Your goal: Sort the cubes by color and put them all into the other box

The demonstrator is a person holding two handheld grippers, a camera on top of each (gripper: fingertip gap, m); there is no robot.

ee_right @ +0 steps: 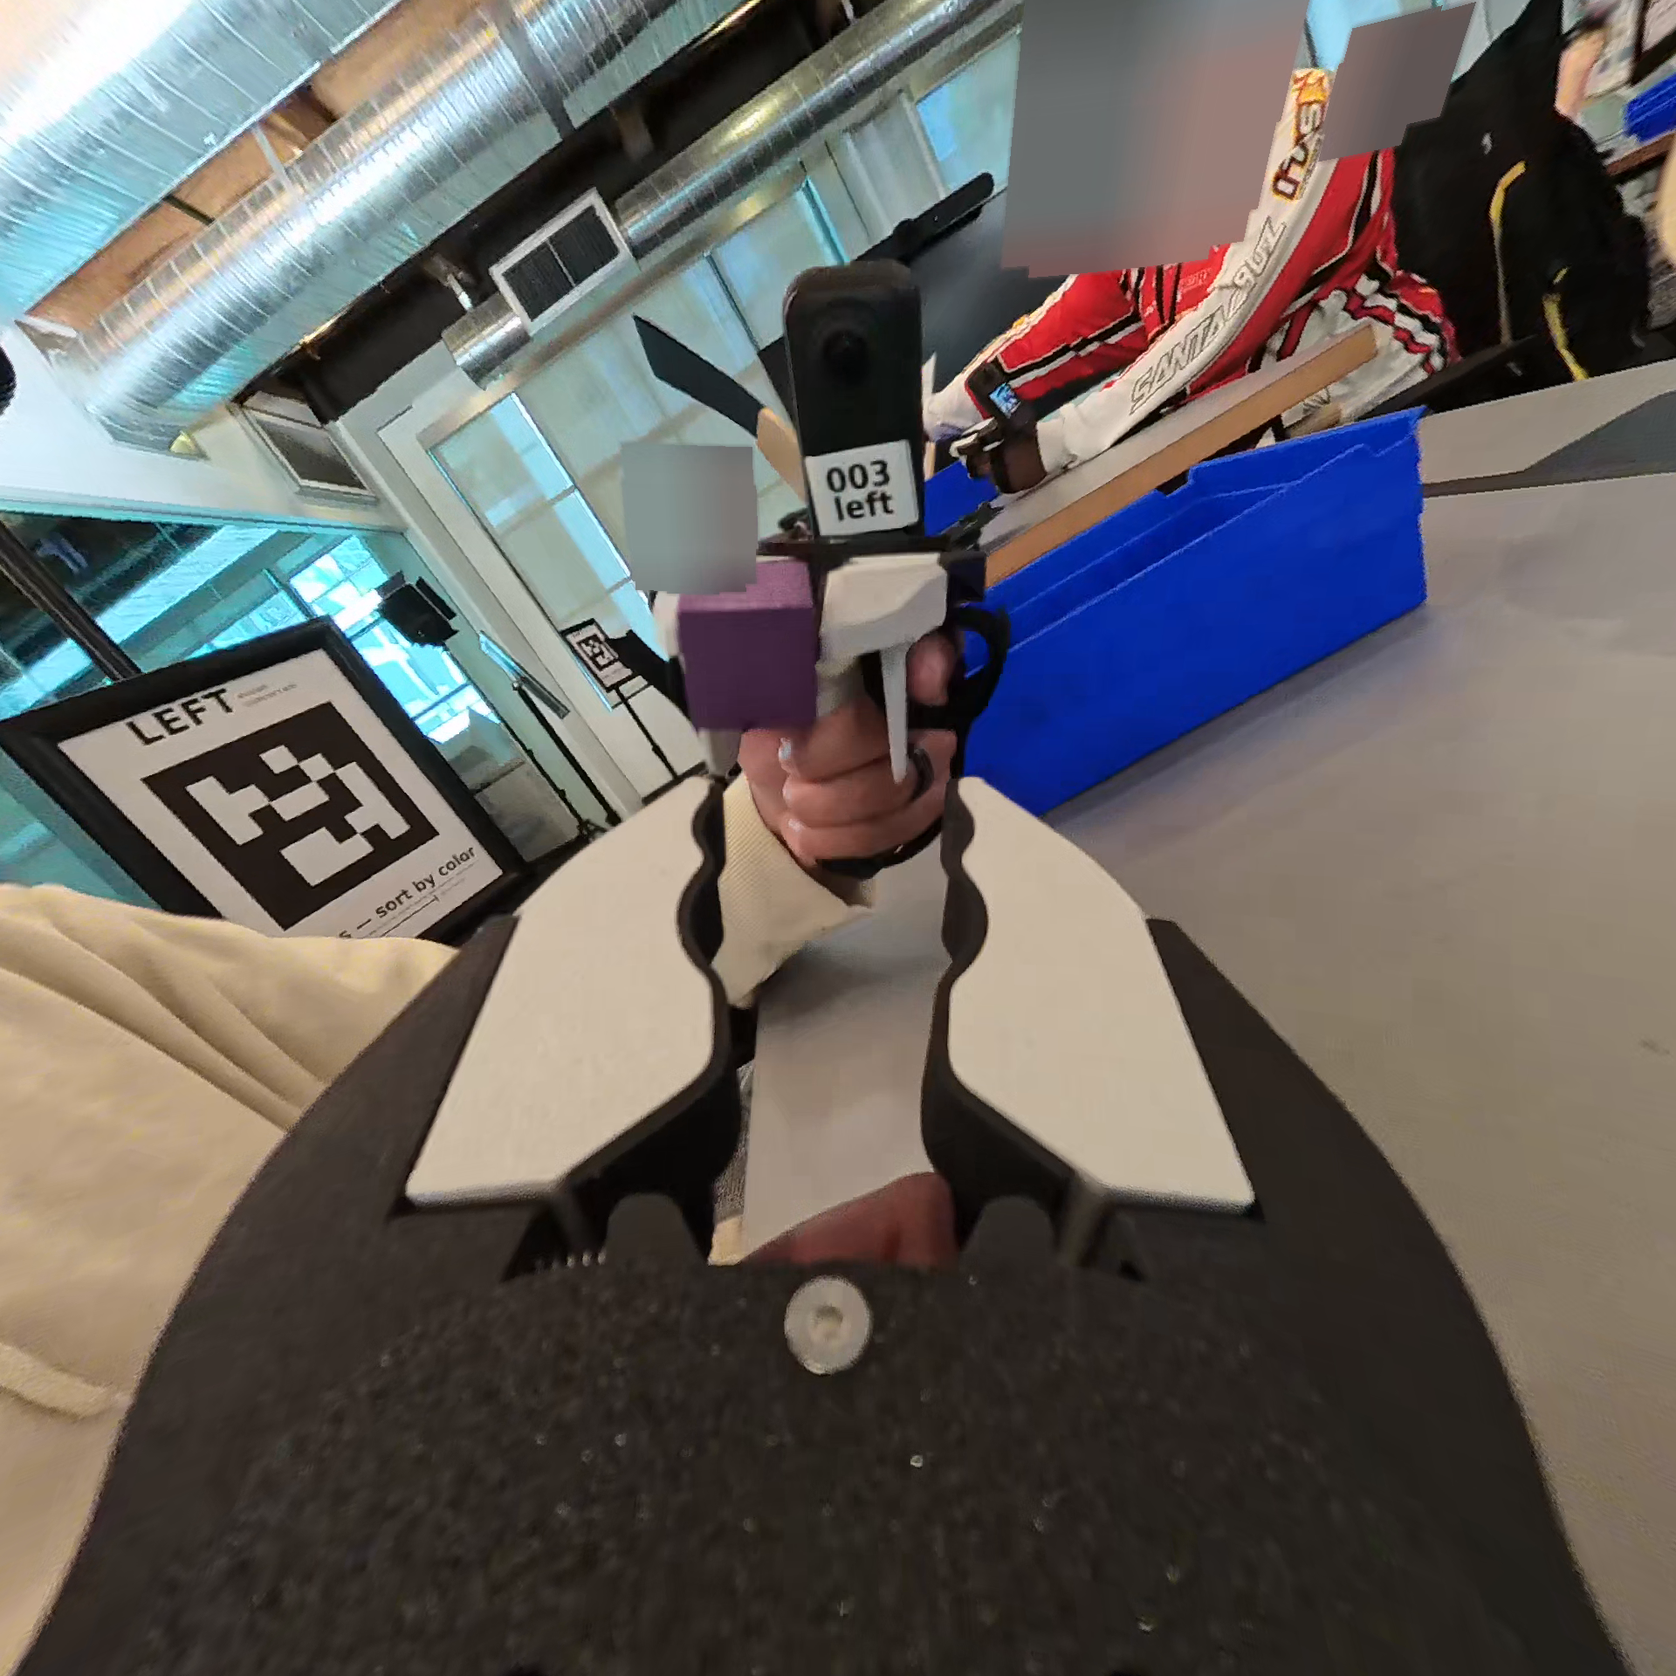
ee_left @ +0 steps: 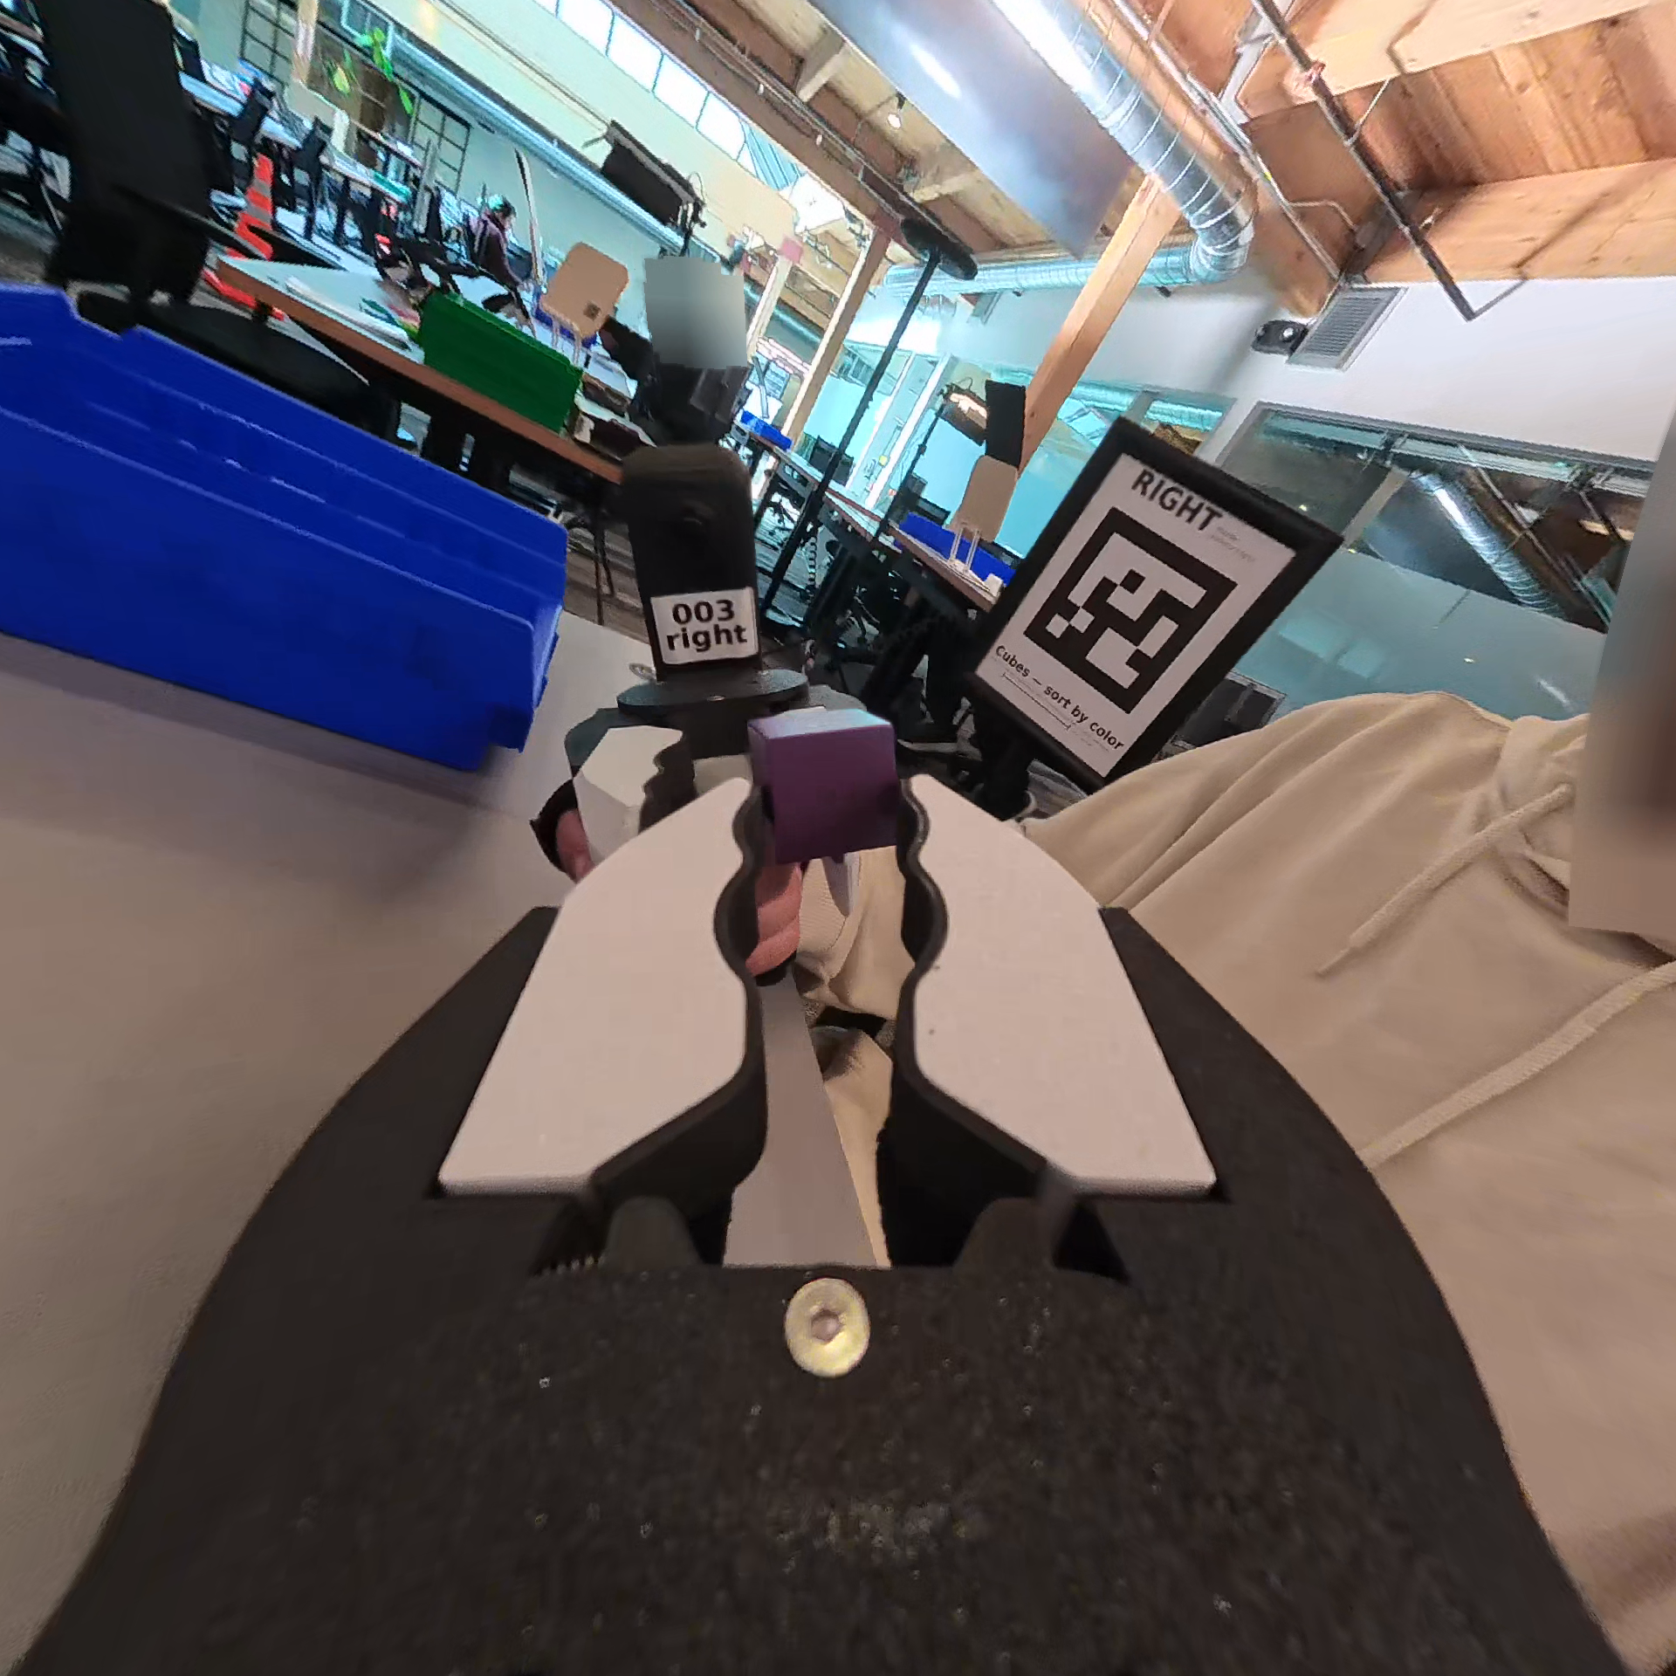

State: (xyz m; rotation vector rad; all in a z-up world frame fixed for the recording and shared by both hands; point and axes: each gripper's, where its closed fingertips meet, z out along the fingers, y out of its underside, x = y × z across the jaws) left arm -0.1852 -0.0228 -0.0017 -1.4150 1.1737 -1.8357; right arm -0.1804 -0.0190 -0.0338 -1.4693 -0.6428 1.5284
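I am clamping my left claw [ee_left: 830, 816] on a purple cube [ee_left: 823, 787] at its tips, holding it up above the grey tabletop [ee_left: 227, 907]. My right claw [ee_right: 830, 816] is standing apart with nothing between its fingers, facing the left one. A blue box [ee_left: 272, 580] is sitting on the tabletop behind, and a framed marker sign [ee_left: 1143, 599] is standing near my cream sleeve [ee_left: 1360, 907].
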